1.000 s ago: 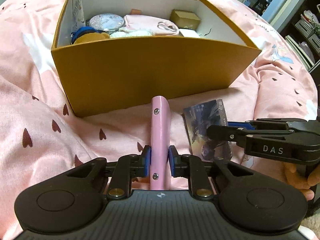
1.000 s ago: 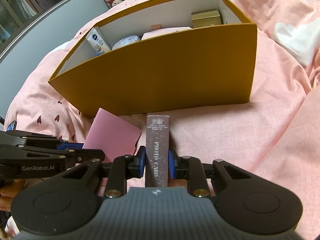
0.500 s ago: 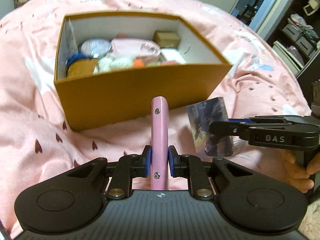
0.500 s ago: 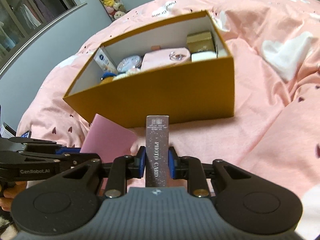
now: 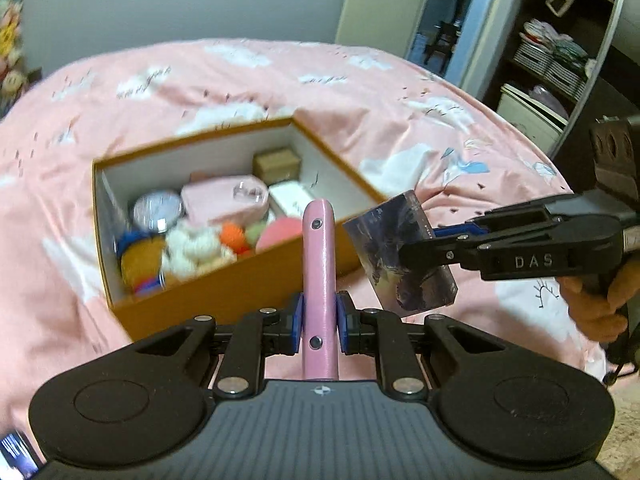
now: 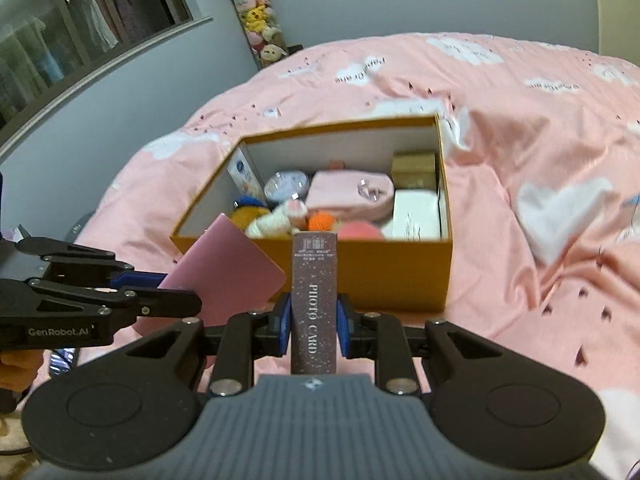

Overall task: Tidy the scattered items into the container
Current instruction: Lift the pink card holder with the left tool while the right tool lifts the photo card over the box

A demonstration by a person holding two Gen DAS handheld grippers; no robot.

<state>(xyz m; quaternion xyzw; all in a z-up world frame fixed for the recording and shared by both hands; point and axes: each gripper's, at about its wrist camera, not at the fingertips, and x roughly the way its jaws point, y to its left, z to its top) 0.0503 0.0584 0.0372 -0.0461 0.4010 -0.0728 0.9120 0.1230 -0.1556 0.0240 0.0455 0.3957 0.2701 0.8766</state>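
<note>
Everywhere pink bedspread (image 5: 360, 92), grey bedroom wall (image 5: 160, 0).

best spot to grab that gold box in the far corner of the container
Grip the small gold box by its two short sides, coming straight down from above. The container walls hem it in behind and on one side, and the white box sits against its front, leaving only its top clear.

Both grippers (image 5: 318, 316) (image 6: 314, 320) and their loads now higher above the box (image 5: 224, 284).
</note>
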